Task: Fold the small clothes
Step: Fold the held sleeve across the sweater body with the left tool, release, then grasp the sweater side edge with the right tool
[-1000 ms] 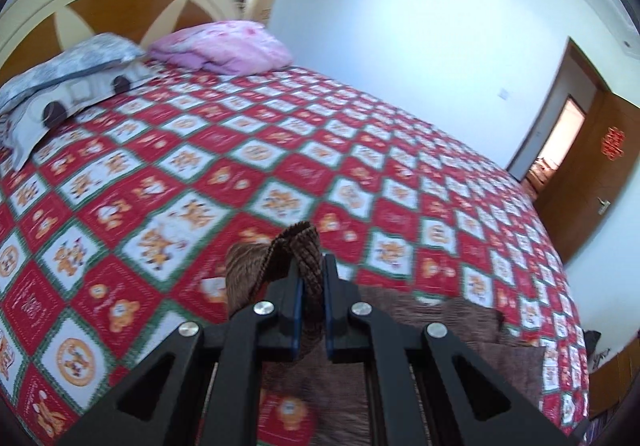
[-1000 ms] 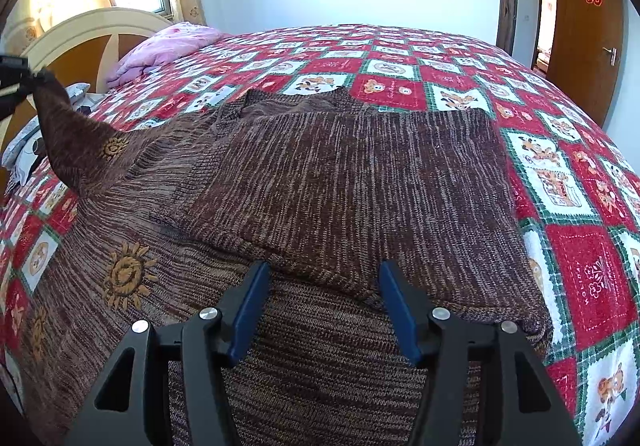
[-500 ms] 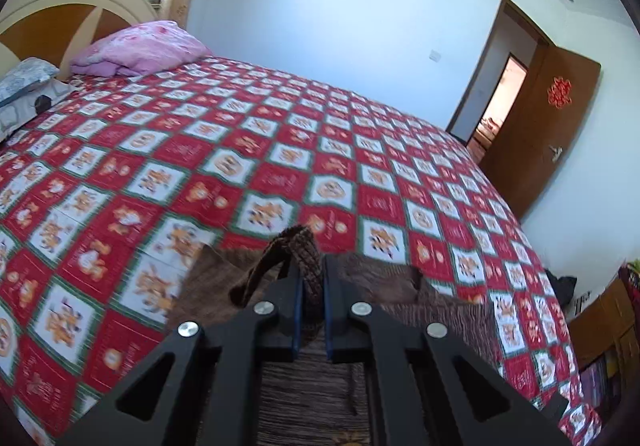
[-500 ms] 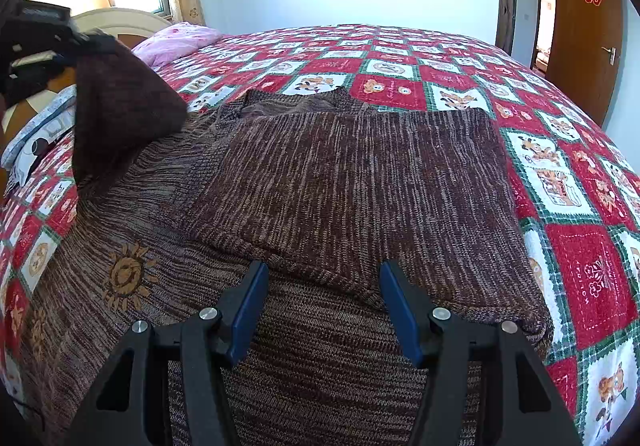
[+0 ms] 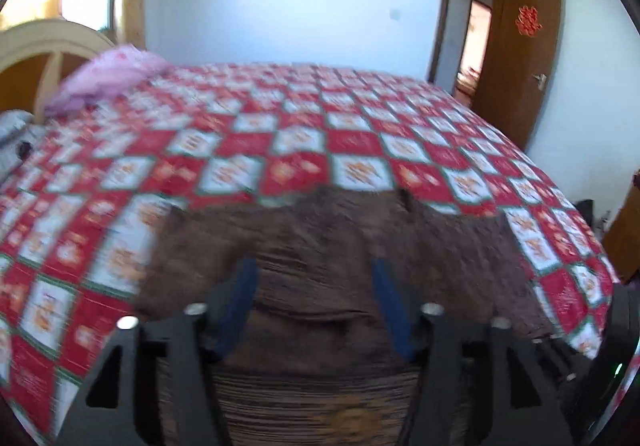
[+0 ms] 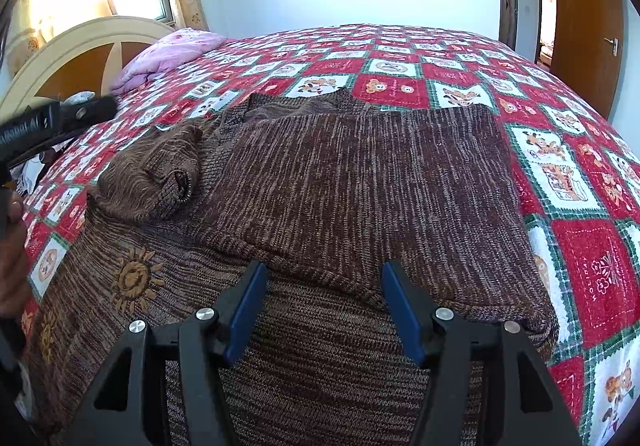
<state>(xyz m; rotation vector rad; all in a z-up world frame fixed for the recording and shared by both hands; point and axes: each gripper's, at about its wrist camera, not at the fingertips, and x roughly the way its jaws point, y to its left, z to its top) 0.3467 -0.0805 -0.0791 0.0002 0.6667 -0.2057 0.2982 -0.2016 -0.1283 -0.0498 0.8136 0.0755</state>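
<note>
A brown knit sweater (image 6: 360,182) with embroidered suns lies on the bed, its right side folded over the middle. Its left sleeve (image 6: 152,178) lies crumpled on the left shoulder. My right gripper (image 6: 324,286) is open and empty, low over the sweater's lower part. My left gripper (image 5: 314,278) is open and empty above the sweater (image 5: 320,246); that view is blurred. It also shows in the right wrist view (image 6: 60,118) at the far left, held above the bed.
The bed carries a red, white and green patchwork cover (image 6: 580,182). A pink pillow (image 6: 172,54) and a cream headboard (image 6: 80,46) are at the far left. A brown door (image 5: 516,58) stands open at the right.
My left gripper swung right over the sweater, opened and let go of the sleeve, which now lies crumpled on the shoulder. My right gripper has not moved.
</note>
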